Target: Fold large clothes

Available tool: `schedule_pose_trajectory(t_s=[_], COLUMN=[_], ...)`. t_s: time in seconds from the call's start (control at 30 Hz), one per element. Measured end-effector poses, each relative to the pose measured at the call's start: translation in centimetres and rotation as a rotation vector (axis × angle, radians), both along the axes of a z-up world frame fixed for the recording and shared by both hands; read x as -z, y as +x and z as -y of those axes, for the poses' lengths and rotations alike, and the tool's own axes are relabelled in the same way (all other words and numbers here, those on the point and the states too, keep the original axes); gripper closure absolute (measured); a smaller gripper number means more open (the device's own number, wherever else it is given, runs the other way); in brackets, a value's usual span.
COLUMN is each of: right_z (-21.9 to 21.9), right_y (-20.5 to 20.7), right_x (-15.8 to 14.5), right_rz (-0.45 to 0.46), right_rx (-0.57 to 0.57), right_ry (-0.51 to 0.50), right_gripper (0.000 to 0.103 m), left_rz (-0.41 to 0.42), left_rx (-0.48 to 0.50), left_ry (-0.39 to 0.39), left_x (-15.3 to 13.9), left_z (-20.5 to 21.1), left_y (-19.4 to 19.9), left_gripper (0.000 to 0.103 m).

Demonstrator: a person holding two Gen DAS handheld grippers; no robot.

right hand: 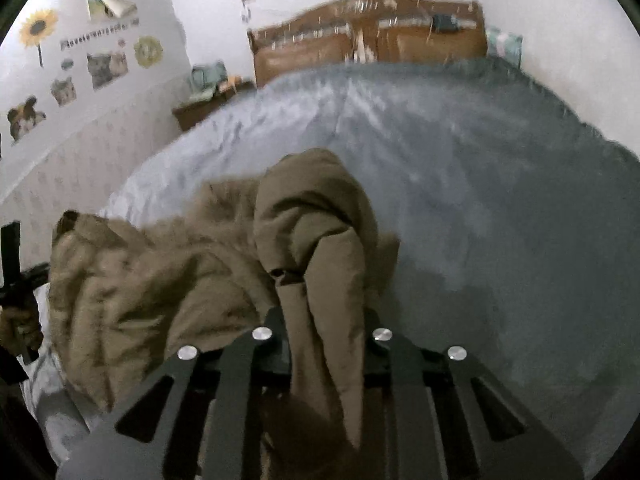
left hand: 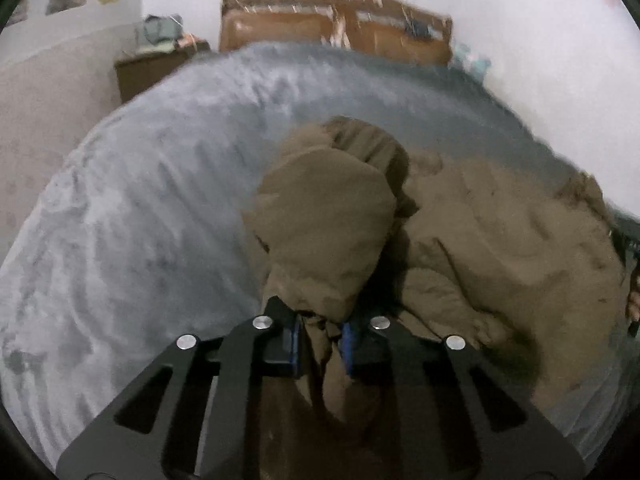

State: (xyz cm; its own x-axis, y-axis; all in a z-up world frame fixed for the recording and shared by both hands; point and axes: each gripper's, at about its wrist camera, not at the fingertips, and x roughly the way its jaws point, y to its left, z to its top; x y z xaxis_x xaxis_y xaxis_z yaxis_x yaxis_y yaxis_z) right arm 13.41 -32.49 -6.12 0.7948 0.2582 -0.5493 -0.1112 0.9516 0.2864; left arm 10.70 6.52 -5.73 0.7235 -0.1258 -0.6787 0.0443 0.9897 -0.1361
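Note:
A large brown padded coat (left hand: pixel 480 232) lies bunched on a bed covered by a grey fleece blanket (left hand: pixel 140 200). My left gripper (left hand: pixel 320 332) is shut on a fold of the brown coat, which rises in a puffed hump just ahead of the fingers. In the right wrist view the same coat (right hand: pixel 160 280) spreads to the left, and my right gripper (right hand: pixel 324 340) is shut on another gathered fold that stands up in front of it. The left gripper's black frame (right hand: pixel 12 264) shows at the far left edge of that view.
A wooden headboard (right hand: pixel 368 40) stands at the far end of the bed, with a bedside table (left hand: pixel 148 68) holding clutter to its left. Pictures hang on the left wall (right hand: pixel 80 60). The grey blanket (right hand: pixel 500 200) stretches wide on the right.

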Motion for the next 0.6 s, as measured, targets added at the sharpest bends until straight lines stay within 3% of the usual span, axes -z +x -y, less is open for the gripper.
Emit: schedule_pose_trajectory(t_s=[0.3, 0.6], right_z=[2.1, 2.5], right_y=[-7.4, -12.9], right_x=[-7.9, -12.1], right_rz=[0.240, 0.401], right_rx=[-0.004, -0.032], right_ry=[0.132, 0.199], right_gripper=[0.087, 0.087], left_rz=[0.247, 0.471], left_rx=[-0.074, -0.126], left_ry=[-0.107, -0.191], left_x=[-8.4, -14.4], left_z=[-3.1, -3.4], left_y=[-6.8, -12.8], left_gripper=[0.091, 0.090])
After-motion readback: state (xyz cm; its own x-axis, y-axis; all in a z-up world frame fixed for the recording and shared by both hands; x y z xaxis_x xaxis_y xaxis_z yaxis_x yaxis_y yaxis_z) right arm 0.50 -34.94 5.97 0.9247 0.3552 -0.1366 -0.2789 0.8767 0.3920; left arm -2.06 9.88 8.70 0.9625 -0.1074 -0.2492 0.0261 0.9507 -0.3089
